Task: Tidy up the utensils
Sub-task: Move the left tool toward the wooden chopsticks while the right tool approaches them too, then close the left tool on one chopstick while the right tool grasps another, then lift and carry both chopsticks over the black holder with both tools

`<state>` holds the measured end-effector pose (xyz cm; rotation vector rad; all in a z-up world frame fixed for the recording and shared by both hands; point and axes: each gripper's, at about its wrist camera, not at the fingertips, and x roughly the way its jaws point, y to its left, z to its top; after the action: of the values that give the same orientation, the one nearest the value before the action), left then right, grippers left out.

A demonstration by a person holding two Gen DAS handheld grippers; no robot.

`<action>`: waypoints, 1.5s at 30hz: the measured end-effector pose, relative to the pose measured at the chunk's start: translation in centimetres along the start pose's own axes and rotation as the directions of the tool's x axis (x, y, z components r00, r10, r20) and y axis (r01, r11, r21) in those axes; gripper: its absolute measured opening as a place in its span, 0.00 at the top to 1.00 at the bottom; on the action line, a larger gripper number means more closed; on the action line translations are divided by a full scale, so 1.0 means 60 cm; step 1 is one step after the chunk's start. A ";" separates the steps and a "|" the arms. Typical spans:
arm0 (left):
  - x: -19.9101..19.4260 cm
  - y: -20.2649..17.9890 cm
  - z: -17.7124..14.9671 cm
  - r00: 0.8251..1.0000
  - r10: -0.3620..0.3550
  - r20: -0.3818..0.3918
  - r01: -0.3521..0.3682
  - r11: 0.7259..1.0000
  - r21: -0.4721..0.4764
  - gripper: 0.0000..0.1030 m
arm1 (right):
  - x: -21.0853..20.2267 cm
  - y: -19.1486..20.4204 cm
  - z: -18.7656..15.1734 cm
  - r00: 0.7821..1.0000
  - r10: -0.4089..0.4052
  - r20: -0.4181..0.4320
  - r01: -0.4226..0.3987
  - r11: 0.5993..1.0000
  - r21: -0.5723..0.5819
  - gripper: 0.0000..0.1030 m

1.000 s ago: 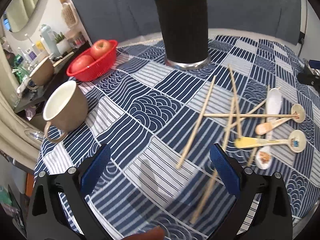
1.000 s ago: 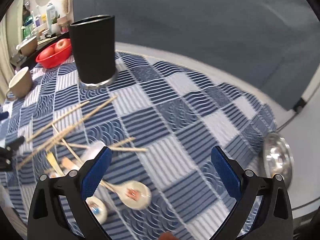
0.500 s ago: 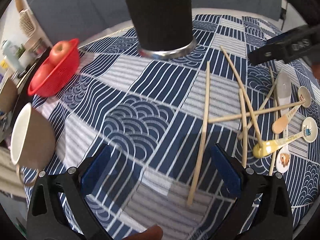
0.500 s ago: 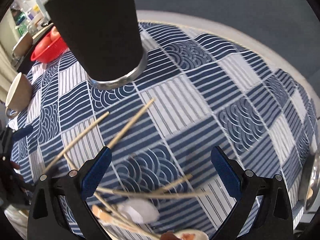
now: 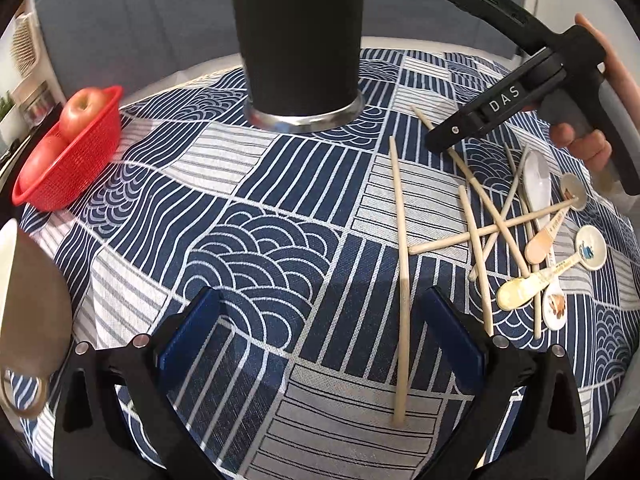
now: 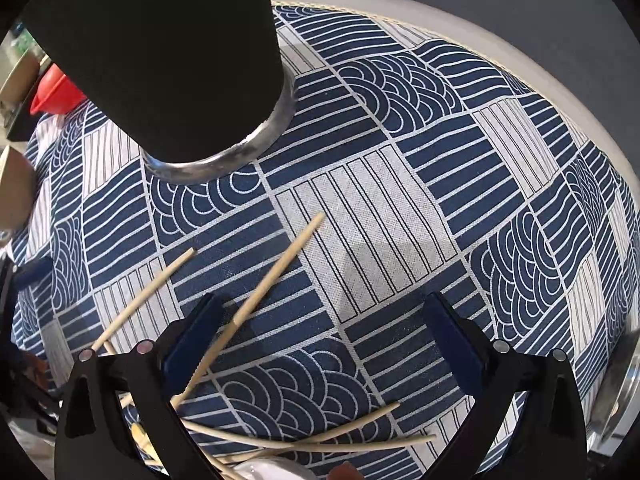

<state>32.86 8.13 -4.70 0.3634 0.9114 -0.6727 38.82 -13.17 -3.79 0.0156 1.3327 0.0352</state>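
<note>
Scattered across the blue patterned tablecloth [image 5: 280, 208]: wooden chopsticks [image 5: 401, 280] and ceramic spoons [image 5: 532, 280], right of the black utensil holder [image 5: 300, 40] standing at the far side. Left gripper [image 5: 318, 330] spread wide, empty, low over one chopstick. Right gripper [image 6: 320, 340] likewise agape, holding nothing. Far left, red basket [image 5: 76, 160] with apples [image 5: 82, 110]; near left, brown mug [image 5: 28, 308].

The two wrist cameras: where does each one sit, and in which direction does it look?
Left wrist: on the left gripper, low over the tablecloth, facing the black holder; its open blue fingers show, and the right hand holding the right gripper.
Right wrist: on the right gripper, above the chopsticks, facing the holder; its open fingers show.
Both share the holder, chopsticks and red basket.
</note>
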 end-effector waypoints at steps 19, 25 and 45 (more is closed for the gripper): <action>0.001 0.005 0.035 0.993 0.077 -0.088 -0.089 0.987 -0.137 0.80 | -0.029 0.003 -0.040 0.998 -0.011 0.069 0.009 1.000 0.025 0.53; -0.006 0.009 0.032 0.986 0.091 -0.142 -0.119 0.971 -0.207 0.95 | -0.035 -0.061 -0.039 0.979 0.194 0.066 -0.201 0.971 0.131 0.91; -0.096 0.089 0.008 0.937 0.281 -0.209 -0.349 0.797 -0.493 0.95 | -0.157 -0.213 -0.026 0.831 0.469 0.299 -0.512 0.855 0.082 0.95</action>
<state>34.27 13.96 0.35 0.0592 1.0836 -0.0718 35.30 -26.29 4.61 0.4887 1.0245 0.3558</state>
